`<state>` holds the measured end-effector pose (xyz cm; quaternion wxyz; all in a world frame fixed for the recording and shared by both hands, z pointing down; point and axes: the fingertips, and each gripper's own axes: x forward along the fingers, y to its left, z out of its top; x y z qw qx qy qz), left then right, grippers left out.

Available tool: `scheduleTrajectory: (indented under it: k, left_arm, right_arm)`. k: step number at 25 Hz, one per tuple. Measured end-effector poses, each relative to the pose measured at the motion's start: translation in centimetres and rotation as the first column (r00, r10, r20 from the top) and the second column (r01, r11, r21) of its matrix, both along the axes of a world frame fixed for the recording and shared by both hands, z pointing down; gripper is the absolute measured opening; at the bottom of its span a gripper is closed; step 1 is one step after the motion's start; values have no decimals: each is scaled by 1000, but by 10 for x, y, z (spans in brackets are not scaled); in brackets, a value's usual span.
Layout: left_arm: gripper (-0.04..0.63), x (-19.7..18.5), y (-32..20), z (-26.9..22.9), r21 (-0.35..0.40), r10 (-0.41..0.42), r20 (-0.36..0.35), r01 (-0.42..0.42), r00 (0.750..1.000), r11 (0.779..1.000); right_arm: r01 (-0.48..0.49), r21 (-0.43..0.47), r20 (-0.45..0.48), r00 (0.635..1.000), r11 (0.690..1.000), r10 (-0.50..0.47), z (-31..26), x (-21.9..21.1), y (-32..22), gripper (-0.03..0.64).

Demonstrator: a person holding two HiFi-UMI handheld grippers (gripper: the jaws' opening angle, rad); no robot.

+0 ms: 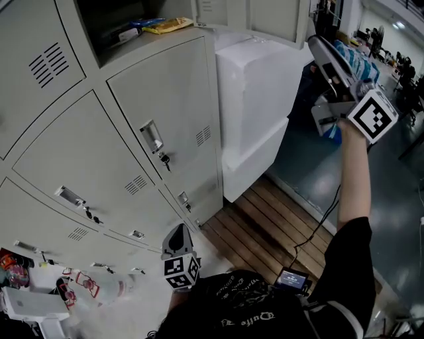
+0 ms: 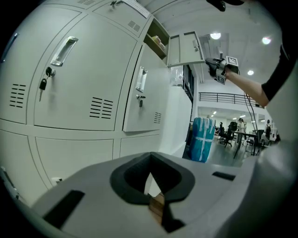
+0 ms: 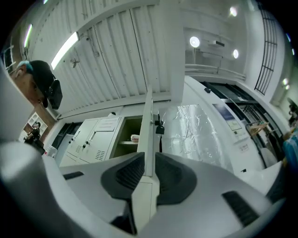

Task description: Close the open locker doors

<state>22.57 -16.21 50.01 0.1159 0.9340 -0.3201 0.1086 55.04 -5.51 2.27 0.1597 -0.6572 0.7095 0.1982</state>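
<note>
Nearest the camera, the left gripper (image 1: pixel 177 233) hangs low in front of the cabinet with its jaws together and nothing between them (image 2: pixel 150 161). A clear bottle (image 1: pixel 99 286) with a red label lies among clutter at the lower left. Whether a low door is also open there cannot be told.

The closed doors (image 1: pixel 99 159) form a flat bank of pale grey painted sheet metal. Each has a recessed bright handle (image 1: pixel 151 138), a block of slotted vents (image 1: pixel 203 136) and a key (image 1: pixel 165 159) in its lock.

A smooth white block (image 1: pixel 255 93) stands to the right of the bank, on dark wooden slats (image 1: pixel 265 228).

Higher up, 1 locker (image 1: pixel 109 30) is open. Packets (image 1: pixel 169 25) lie on its shelf, and its door (image 1: pixel 255 16) is swung out.

The right gripper (image 1: pixel 317 45) is raised to that door. Its ribbed dark pads (image 3: pixel 131 173) stand apart on either side of the panel's thin free edge (image 3: pixel 148 121), and no firm pinch is evident.

Judged progress: every other door in clear view is shut, and this 1 has yet to be swung in and latched.

Beyond, a blue wrapped bundle (image 2: pixel 201 139) stands on the glossy hall floor.
</note>
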Motion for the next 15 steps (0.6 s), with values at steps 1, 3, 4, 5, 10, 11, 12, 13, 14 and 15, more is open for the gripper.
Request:
scheduleTrajectory:
  k: [1,3,4,5,10,11,12,13,14,15]
  left_arm:
    - [6,-2,0,1,-1,-5,2,5,1000,1000]
    - [6,-5,-2,2,-2,-17,5,17,1000,1000]
    - [6,-7,-4,2,-2,-22,7,22,1000,1000]
    - [6,-9,-5,2,-1,-26,10,26,1000,1000]
    - [6,-12,-9,4,3,-29,24,29,999,1000]
    - [6,-11,-9,4,5,-27,27,27,999,1000]
    - [6,-11,-10,4,7,-25,29,25,999,1000]
    - [6,-10,-10,3,10,-23,31,23,999,1000]
    - [6,-9,-11,3,13,-21,32,21,999,1000]
    - [6,-9,-11,4,14,-20,34,19,999,1000]
  right_arm:
    - [13,-16,-4,1000,1000,-13,1,0,-3,68]
    - [27,-27,-9,1000,999,-27,1,0,-6,73]
    - [32,-24,-5,999,999,-33,2,2,-5,73]
    - [42,-20,6,999,999,-42,2,3,-5,73]
    - [126,12,77,989,992,-126,4,2,-6,72]
    - [136,15,79,987,991,-137,4,-1,-6,73]
    - [143,18,76,987,990,-144,4,-3,-6,73]
    - [146,20,70,987,989,-148,4,-6,-6,73]
    - [148,22,63,987,989,-150,3,-9,-7,73]
    - [150,26,60,987,988,-151,3,-12,-7,74]
